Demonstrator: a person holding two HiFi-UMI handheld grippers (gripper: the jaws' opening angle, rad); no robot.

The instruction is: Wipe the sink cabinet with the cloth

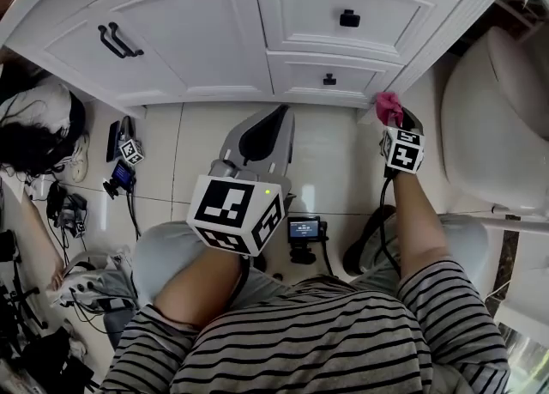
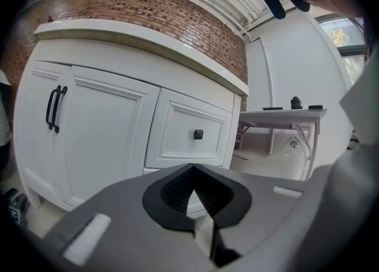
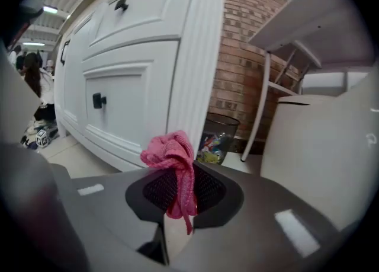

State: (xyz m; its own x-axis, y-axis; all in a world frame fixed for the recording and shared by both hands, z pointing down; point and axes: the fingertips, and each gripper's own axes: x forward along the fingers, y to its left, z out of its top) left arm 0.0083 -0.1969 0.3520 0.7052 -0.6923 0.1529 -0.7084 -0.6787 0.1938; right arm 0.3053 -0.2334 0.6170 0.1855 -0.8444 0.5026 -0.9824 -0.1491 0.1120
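The white sink cabinet [image 1: 214, 32] fills the top of the head view, with a door carrying black handles [image 1: 118, 41] and two drawers with black knobs [image 1: 349, 18]. My right gripper [image 1: 396, 116] is shut on a bunched pink cloth [image 1: 389, 107], held close to the cabinet's fluted right corner post [image 3: 198, 57]; in the right gripper view the cloth [image 3: 174, 167] sticks up out of the jaws. My left gripper [image 1: 262, 130] hangs lower, over the floor before the cabinet, shut with nothing in it; the left gripper view shows its tips [image 2: 190, 177] meeting.
A white toilet [image 1: 493, 118] stands right of the cabinet. A mesh waste bin [image 3: 218, 140] sits by the brick wall behind the corner post. Cables, a marker cube [image 1: 130, 152] and gear lie on the tiled floor at left. A small device [image 1: 304, 229] lies near my knees.
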